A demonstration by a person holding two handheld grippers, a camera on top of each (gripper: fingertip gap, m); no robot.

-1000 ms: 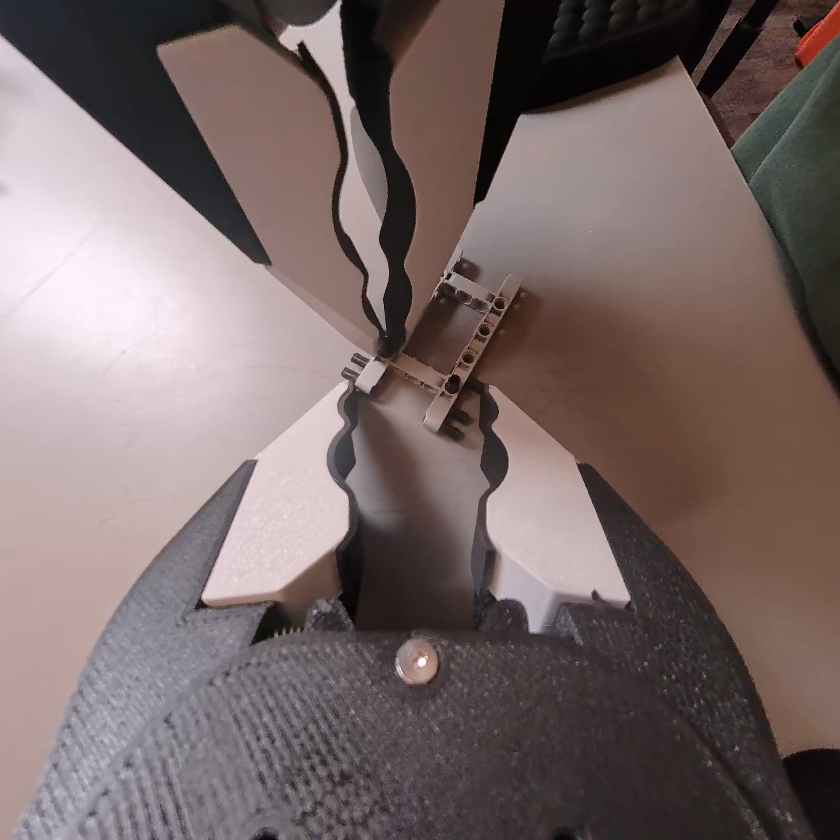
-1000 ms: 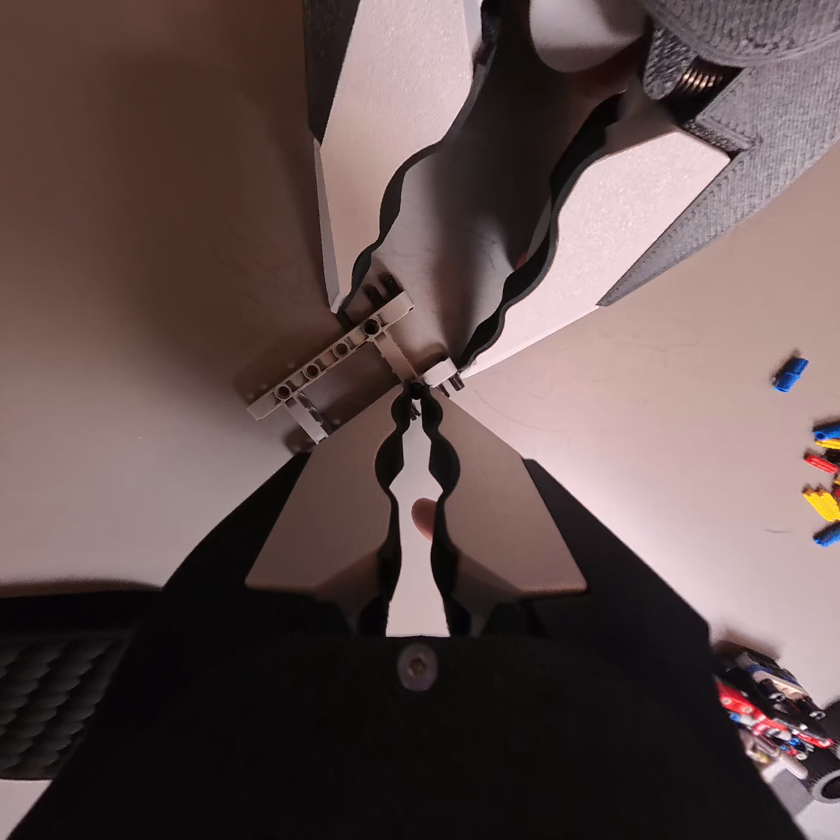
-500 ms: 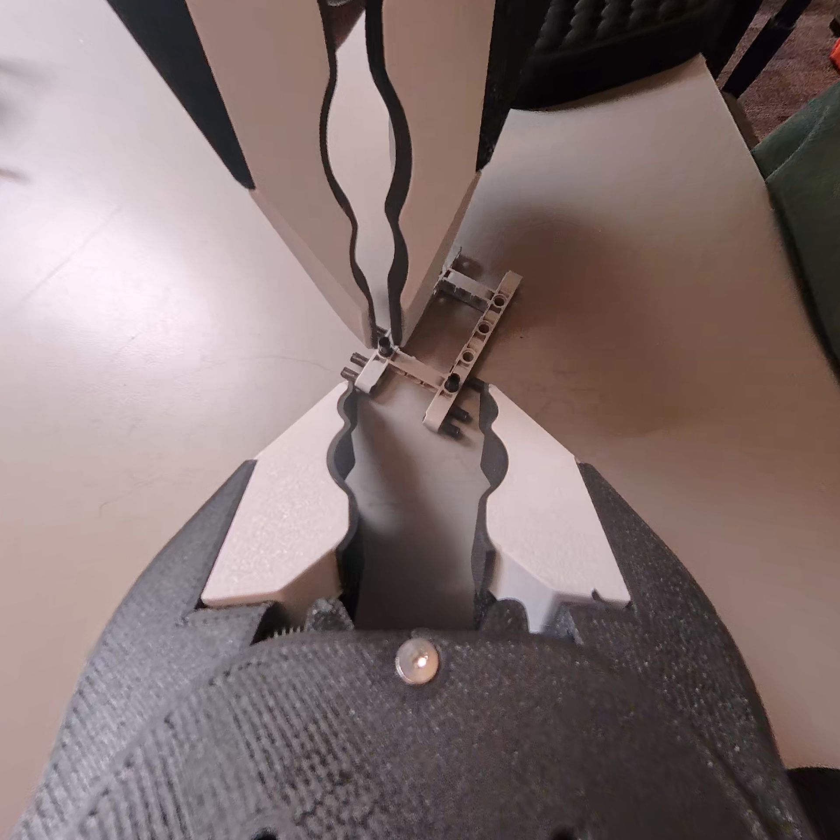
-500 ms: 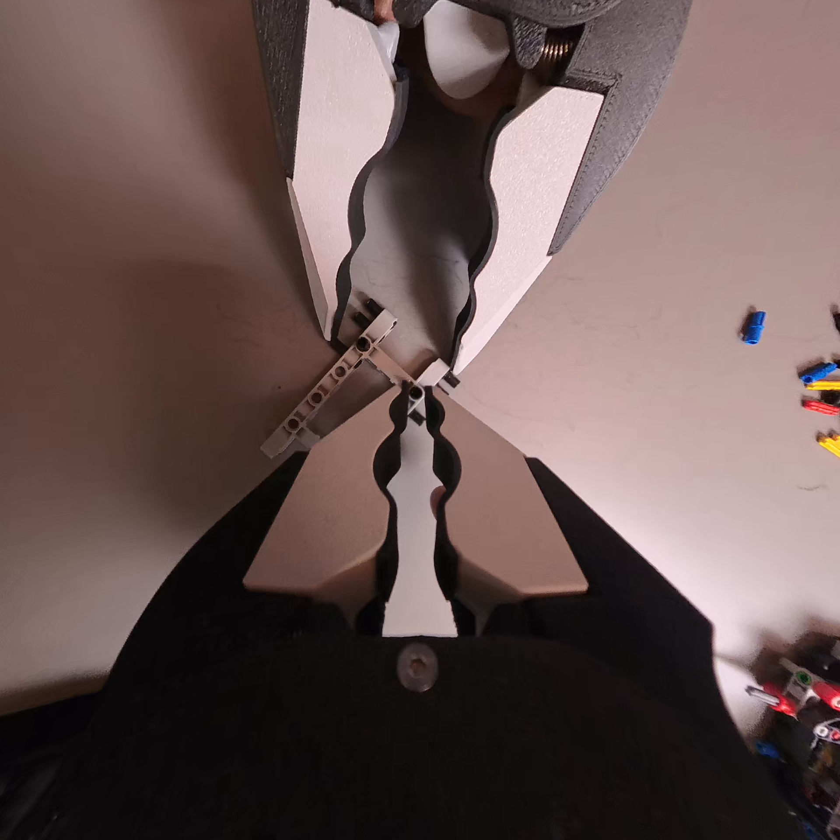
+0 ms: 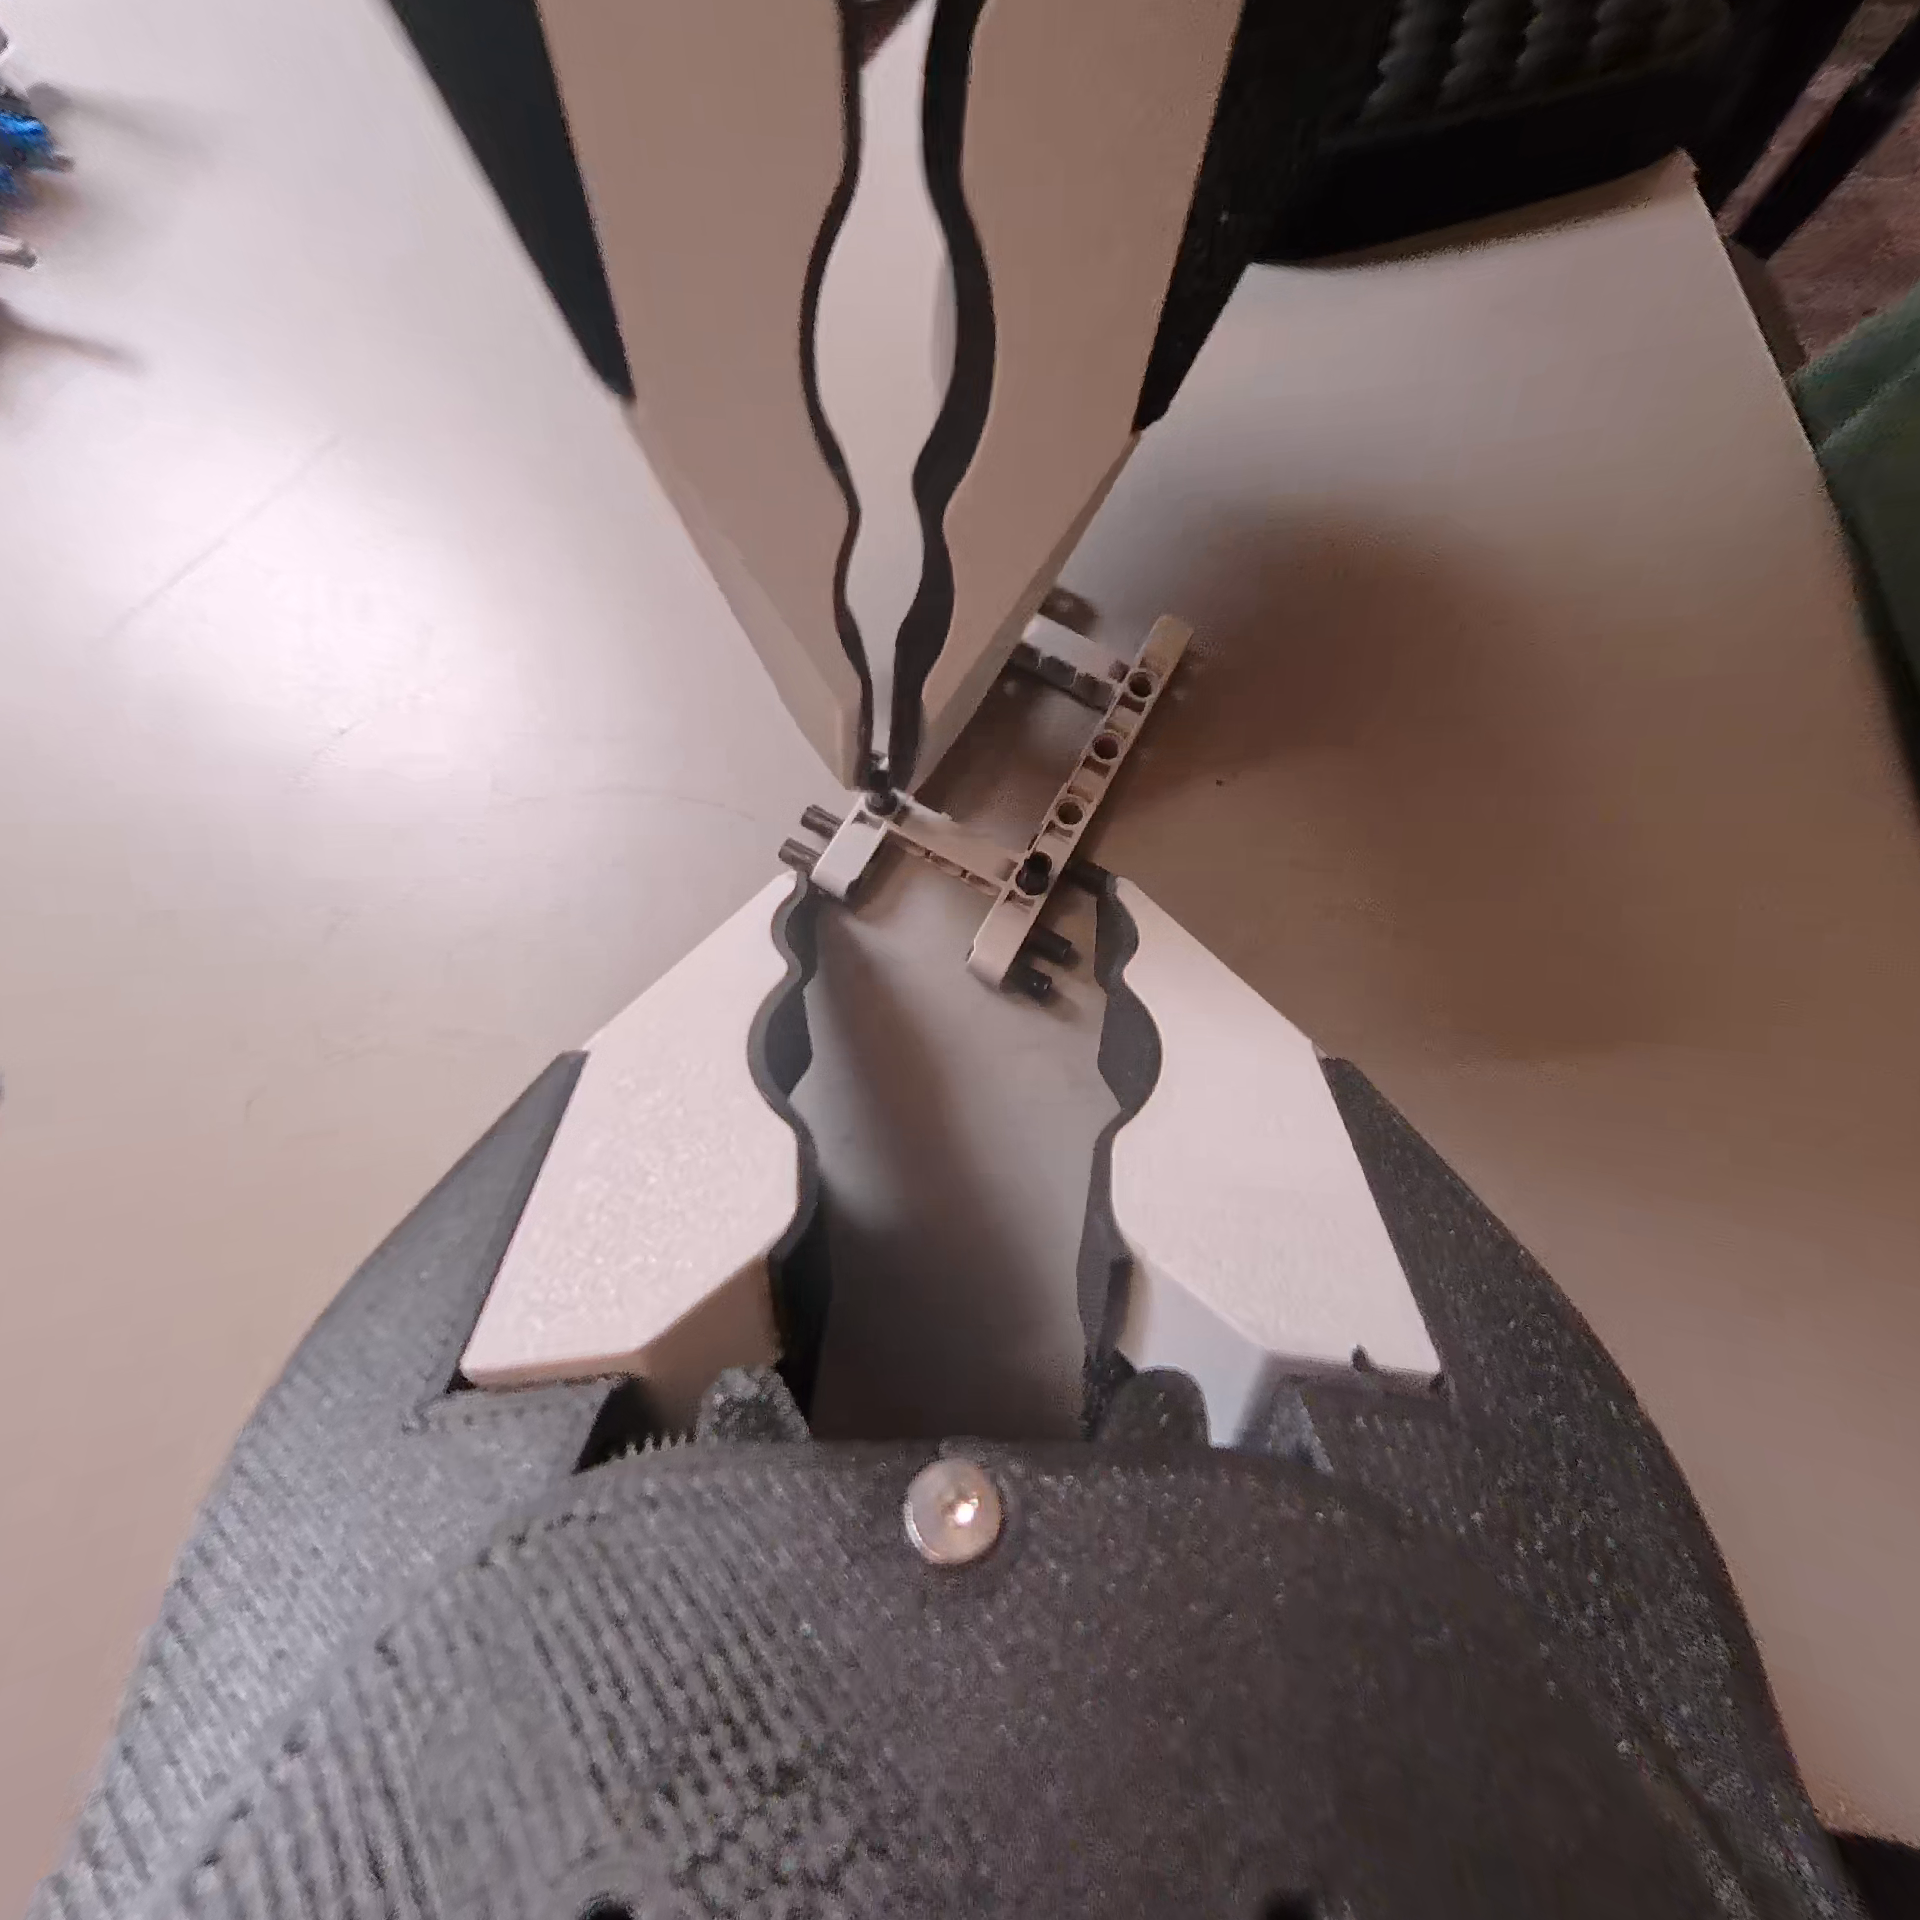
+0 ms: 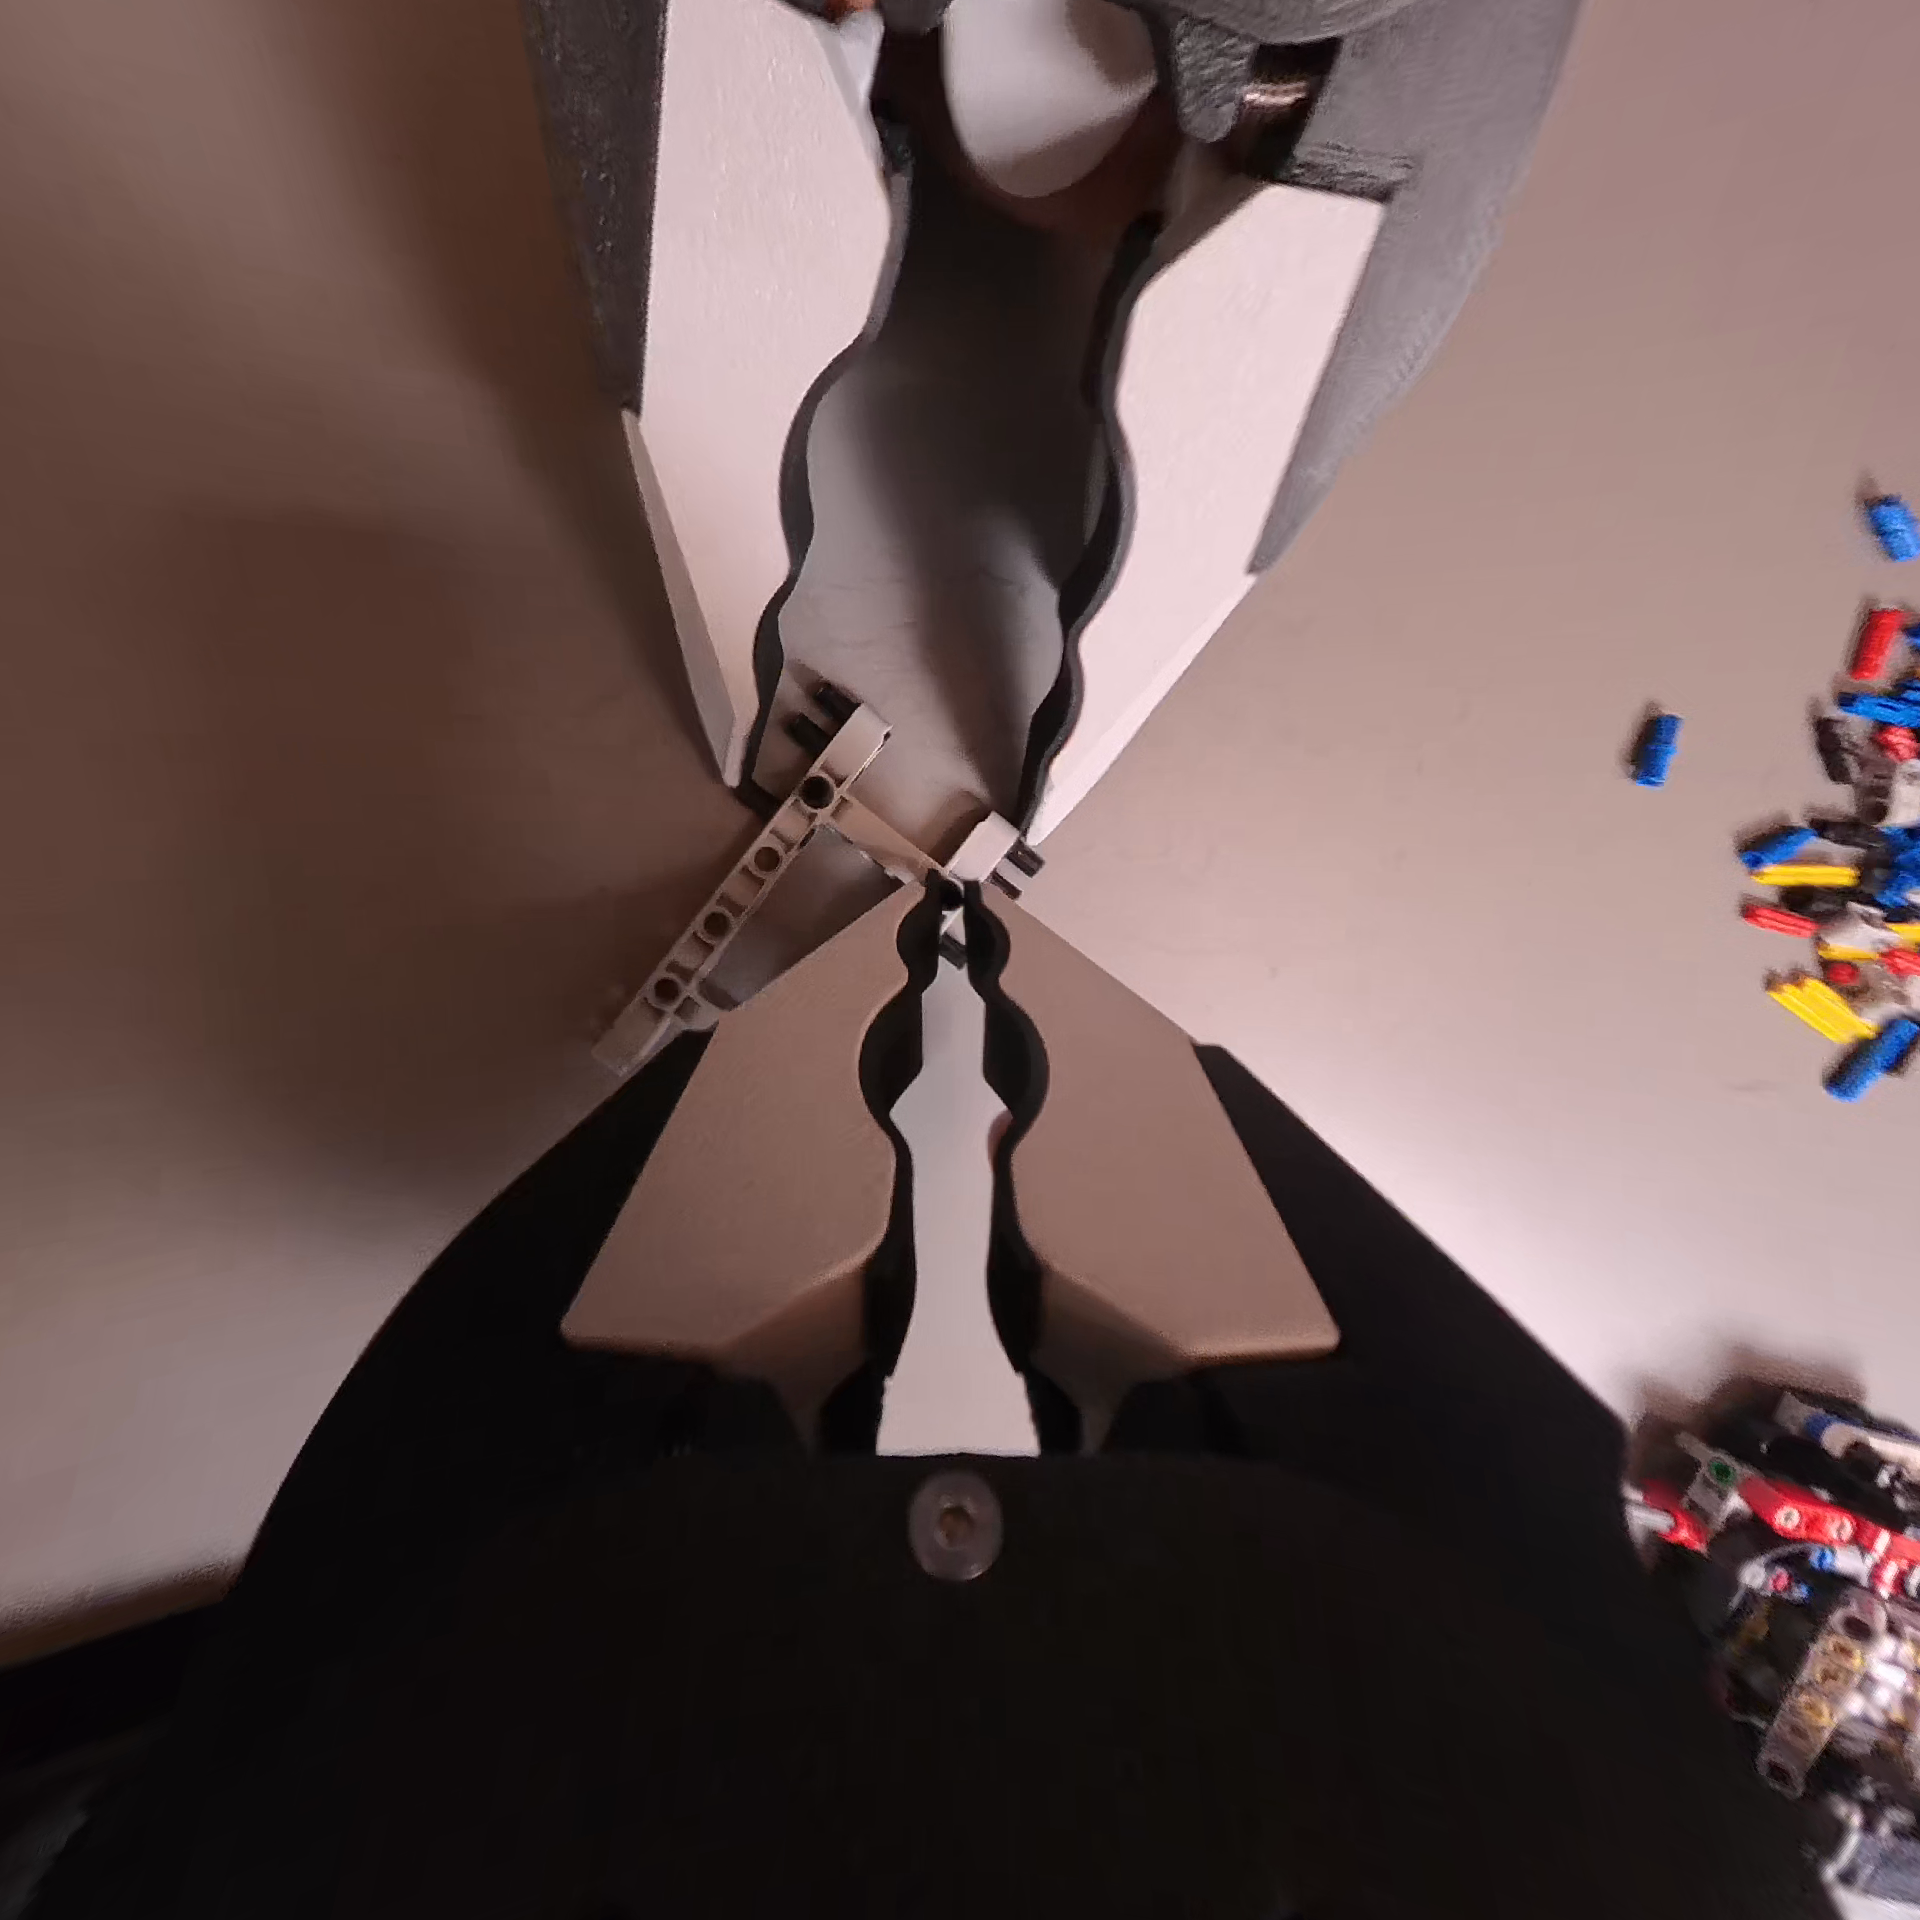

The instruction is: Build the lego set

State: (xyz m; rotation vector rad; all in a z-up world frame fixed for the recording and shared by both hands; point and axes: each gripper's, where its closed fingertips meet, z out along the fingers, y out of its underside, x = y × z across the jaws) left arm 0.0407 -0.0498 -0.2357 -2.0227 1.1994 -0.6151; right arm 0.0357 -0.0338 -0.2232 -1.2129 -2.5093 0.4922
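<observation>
A grey lego frame [image 5: 1081,790] of holed beams with black pins is held just above the table. My left gripper [image 5: 956,894] is shut on it across its width, one fingertip on the short end beam [image 5: 857,847], the other on the pins of the long beam. My right gripper [image 6: 945,899] comes from the opposite side, shut on a small black pin [image 6: 948,891] at a hole in that short beam [image 6: 992,842]. The frame [image 6: 727,914], left gripper [image 6: 894,795] and right gripper [image 5: 883,764] show in both views.
A pile of loose blue, yellow and red pieces [image 6: 1849,904] lies at the right, with one blue pin [image 6: 1654,746] apart. A partly built model [image 6: 1818,1558] sits at the lower right. The table's edge, a black chair [image 5: 1507,104] and green cloth [image 5: 1870,468] are beyond the frame. Left and right tips are no more than a few centimetres apart.
My right gripper has swung round to face the left gripper head-on, its tips staying at the short beam's hole. The frame has stayed in the left gripper. More of the pile shows.
</observation>
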